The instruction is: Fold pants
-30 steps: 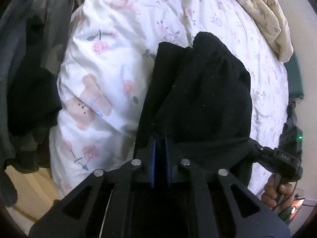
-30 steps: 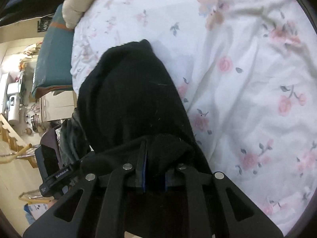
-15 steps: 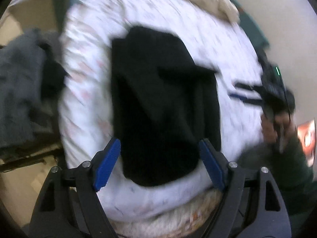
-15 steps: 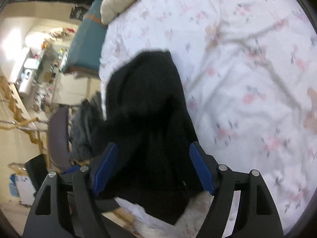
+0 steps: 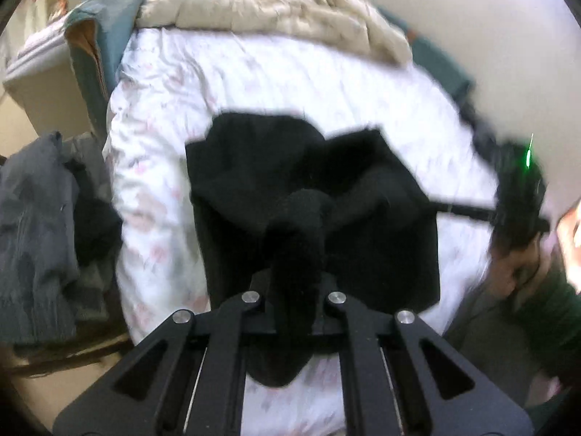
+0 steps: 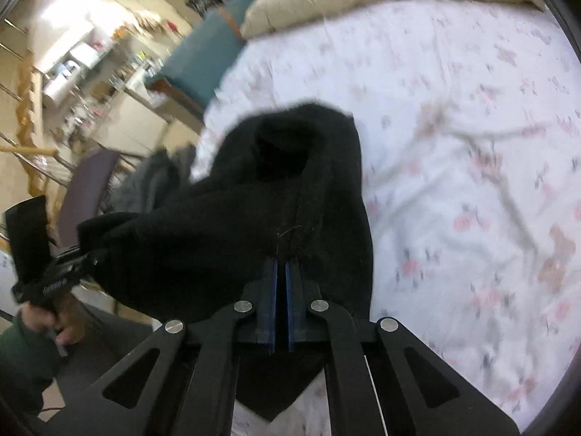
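Black pants [image 5: 254,167] lie folded on the white floral bed sheet [image 5: 290,83]. In the left wrist view my left gripper [image 5: 296,276] is shut on a bunched roll of their near edge, which hides the pads. In the right wrist view my right gripper [image 6: 280,265] is shut on the pants [image 6: 290,167], its blue pads [image 6: 268,283] nearly together with fabric pinched at their tips. The cloth is lifted and stretched between the two grippers. Each gripper also shows in the other's view, the right gripper [image 5: 435,206] at the right and the left gripper [image 6: 87,256] at the left.
A beige duvet [image 5: 283,3] is heaped at the head of the bed by a teal headboard [image 5: 109,25]. Grey clothes [image 5: 36,236] pile up off the bed's left side. A person's hand [image 5: 519,272] in a green sleeve holds the right gripper. A purple chair [image 6: 87,189] stands beyond the bed.
Both grippers let go of the pants, opened wide and rose back from the bed. They have since shut again on the near edge, and the fabric now lifts between them.
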{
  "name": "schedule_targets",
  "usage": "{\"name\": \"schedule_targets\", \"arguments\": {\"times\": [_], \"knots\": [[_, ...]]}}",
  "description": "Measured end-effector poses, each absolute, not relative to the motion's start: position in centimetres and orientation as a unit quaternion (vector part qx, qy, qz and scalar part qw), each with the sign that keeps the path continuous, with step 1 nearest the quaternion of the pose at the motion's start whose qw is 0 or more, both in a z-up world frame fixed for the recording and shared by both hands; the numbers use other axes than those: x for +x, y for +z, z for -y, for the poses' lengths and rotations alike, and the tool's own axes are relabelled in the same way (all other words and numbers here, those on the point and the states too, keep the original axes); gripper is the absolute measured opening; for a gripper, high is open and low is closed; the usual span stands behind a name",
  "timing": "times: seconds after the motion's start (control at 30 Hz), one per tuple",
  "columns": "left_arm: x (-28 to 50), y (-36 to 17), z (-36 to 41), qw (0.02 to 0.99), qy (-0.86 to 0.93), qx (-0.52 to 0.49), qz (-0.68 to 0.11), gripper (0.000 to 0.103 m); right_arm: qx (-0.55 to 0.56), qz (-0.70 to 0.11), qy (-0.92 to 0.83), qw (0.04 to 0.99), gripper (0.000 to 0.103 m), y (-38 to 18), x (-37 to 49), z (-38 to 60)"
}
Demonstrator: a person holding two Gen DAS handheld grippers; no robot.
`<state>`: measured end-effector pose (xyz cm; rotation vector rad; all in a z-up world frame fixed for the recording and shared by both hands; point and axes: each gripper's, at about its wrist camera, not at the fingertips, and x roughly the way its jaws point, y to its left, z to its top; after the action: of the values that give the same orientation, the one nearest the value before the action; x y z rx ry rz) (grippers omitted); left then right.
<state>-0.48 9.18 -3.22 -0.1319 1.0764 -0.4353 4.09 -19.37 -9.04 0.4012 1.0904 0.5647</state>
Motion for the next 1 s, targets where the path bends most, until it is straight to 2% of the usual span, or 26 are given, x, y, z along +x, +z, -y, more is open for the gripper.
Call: {"name": "schedule_targets", "arguments": {"times": [0.2,0.27,0.3,0.33,0.4,0.47,0.5,0.53,0.57,0.63,0.73,0.77,0.8,0.83,1.0], "knots": [[9.3,-6.1,-9.5,0.846,-0.177,-0.09,-0.494,0.006,0.256,-0.488,0.227,0.803,0.003,-11.7,10.2,20.7],[12.1,-9.4,-9.7,0.839,-0.136,-0.085,-0.52,0.006,0.254,-0.48,0.195,0.817,0.007,-12.4,12.3,21.4],[12.8,-10.9,-9.9,0.829,-0.123,-0.094,-0.538,0.006,0.251,-0.497,0.173,0.813,0.011,-12.9,13.2,21.6],[13.5,-12.0,-10.2,0.82,-0.115,-0.105,-0.55,0.006,0.257,-0.521,0.16,0.798,0.011,-13.6,14.1,21.9],[13.7,-12.4,-11.0,0.817,-0.116,-0.14,-0.547,0.006,0.29,-0.534,0.173,0.775,0.016,-13.8,14.8,22.9],[13.9,-12.1,-11.3,0.817,-0.122,-0.156,-0.542,0.006,0.271,-0.52,0.207,0.783,0.038,-11.7,13.9,22.9],[14.0,-11.9,-11.2,0.817,-0.124,-0.155,-0.541,0.006,0.265,-0.517,0.23,0.781,0.065,-11.0,13.4,22.5],[14.0,-11.7,-11.1,0.819,-0.126,-0.154,-0.538,0.006,0.269,-0.51,0.255,0.776,0.082,-10.3,12.9,22.2],[13.9,-11.6,-10.9,0.822,-0.129,-0.151,-0.534,0.006,0.274,-0.5,0.268,0.777,0.082,-9.7,12.6,21.8],[13.6,-11.6,-10.7,0.824,-0.126,-0.15,-0.531,0.006,0.252,-0.491,0.254,0.794,0.082,-9.4,13.0,20.9],[13.3,-11.5,-11.0,0.823,-0.119,-0.164,-0.53,0.006,0.215,-0.532,0.21,0.792,0.082,-12.1,15.4,18.7],[13.3,-11.5,-11.1,0.823,-0.119,-0.166,-0.531,0.006,0.219,-0.555,0.219,0.772,0.076,-13.6,16.1,18.2],[13.1,-11.5,-11.3,0.822,-0.119,-0.167,-0.532,0.006,0.231,-0.569,0.228,0.755,0.027,-14.9,16.5,17.5],[12.8,-11.1,-11.5,0.823,-0.122,-0.168,-0.529,0.006,0.221,-0.554,0.227,0.77,0.008,-14.3,16.4,17.1],[11.2,-5.7,-13.1,0.854,-0.154,-0.186,-0.461,0.005,0.137,-0.412,0.301,0.849,0.007,-6.0,13.2,15.6]]}}
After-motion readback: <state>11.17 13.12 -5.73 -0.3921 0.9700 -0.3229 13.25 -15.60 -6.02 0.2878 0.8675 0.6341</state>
